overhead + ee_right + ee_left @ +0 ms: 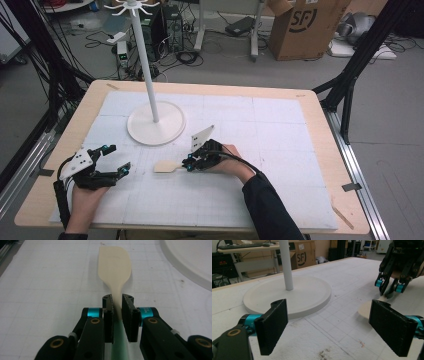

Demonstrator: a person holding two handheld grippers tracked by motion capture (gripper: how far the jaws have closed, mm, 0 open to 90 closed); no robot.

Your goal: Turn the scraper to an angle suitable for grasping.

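White foam matting covers your table (280, 150), with a wooden rim showing round its edges, and beyond the far side the floor is cluttered with cables and a cardboard box (307, 27). On the mat's far left stands a white stand (150, 75), its pole rising from a round base (287, 300).

Your right gripper (192, 164) sits near the middle of the mat, just in front of the base, pointing toward your left. Its jaws are clamped on the spatula (115, 267): in the right gripper view the two black pads press on the narrow neck, the cream blade reaches out ahead of them and a pale green handle runs back beneath the gripper. The blade lies flat and low over the mat; you cannot tell from these pictures whether it touches the surface.

Your left gripper (116, 159) rests at the near left of the mat, well apart from the spatula's blade tip. Its jaws stand wide apart with nothing between them, and they face the base and your other gripper
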